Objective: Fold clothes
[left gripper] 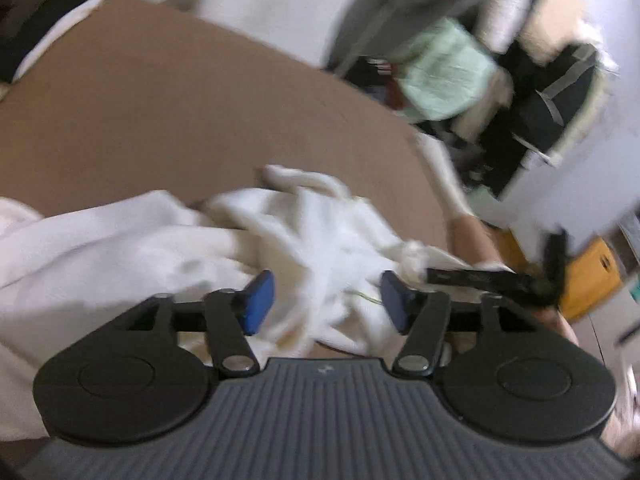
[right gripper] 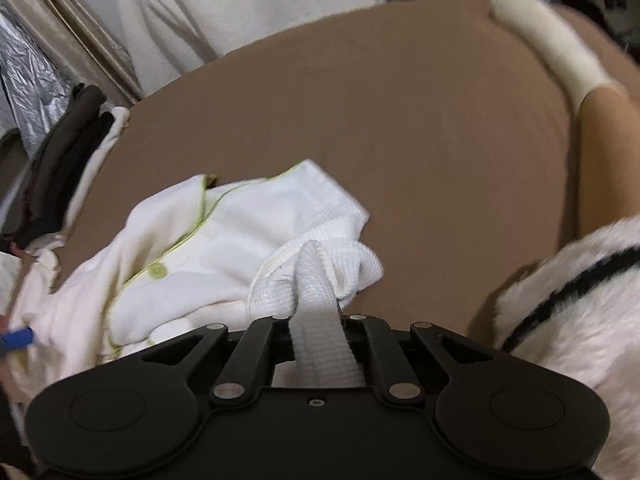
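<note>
A white waffle-knit garment [right gripper: 224, 236] with lime-green trim and a green button lies crumpled on the brown bed sheet [right gripper: 380, 120]. My right gripper [right gripper: 316, 316] is shut on a bunched fold of it, and the fabric runs back between the fingers. In the left wrist view the same white garment [left gripper: 312, 232] is blurred. My left gripper [left gripper: 326, 296] hovers over it with its blue pads [left gripper: 260, 300] wide apart, not pressing on the cloth. One blue pad [right gripper: 16, 338] shows at the left edge of the right wrist view.
A person's leg [right gripper: 608, 152] in a white sock [right gripper: 560, 48] rests on the sheet at right, beside fluffy white cloth with a black stripe [right gripper: 580, 300]. Dark folded clothes [right gripper: 68, 160] sit at the left edge. A heap of clothes [left gripper: 532, 96] lies beyond the bed.
</note>
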Motion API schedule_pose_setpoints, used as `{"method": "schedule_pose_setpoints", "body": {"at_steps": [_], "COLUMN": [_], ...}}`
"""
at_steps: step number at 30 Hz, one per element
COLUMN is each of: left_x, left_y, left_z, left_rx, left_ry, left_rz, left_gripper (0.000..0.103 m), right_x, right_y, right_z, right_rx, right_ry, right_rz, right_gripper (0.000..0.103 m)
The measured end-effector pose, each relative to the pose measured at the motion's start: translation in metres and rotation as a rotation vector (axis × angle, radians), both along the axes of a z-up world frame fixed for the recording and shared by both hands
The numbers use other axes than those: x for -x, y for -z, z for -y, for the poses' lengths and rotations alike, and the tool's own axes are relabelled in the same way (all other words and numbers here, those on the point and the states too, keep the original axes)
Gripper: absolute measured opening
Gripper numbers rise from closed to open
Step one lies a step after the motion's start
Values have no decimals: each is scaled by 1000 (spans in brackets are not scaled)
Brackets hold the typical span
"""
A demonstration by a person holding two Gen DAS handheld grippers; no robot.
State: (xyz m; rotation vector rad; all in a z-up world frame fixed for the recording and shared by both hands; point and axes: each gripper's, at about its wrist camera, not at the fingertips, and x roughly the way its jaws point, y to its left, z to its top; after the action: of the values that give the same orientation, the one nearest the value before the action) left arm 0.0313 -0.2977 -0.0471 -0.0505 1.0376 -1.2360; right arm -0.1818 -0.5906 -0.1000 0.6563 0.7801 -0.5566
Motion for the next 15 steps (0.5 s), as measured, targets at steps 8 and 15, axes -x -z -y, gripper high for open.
{"method": "schedule_pose_setpoints", "body": {"at_steps": [8,15], "left_x": [-37,-14], "left_y": [55,56], "left_z": [67,60], "left_rx": [-177,-113], "left_ry": [19,-24], "left_rz": [-67,74], "left_gripper": [34,25], "right_x": [-41,5], "right_y": [-48,6], "right_z": [47,71], "right_rx": [87,-63], "right_ry": [21,150], "right_rz": [351,224], "right_gripper": [12,60]}}
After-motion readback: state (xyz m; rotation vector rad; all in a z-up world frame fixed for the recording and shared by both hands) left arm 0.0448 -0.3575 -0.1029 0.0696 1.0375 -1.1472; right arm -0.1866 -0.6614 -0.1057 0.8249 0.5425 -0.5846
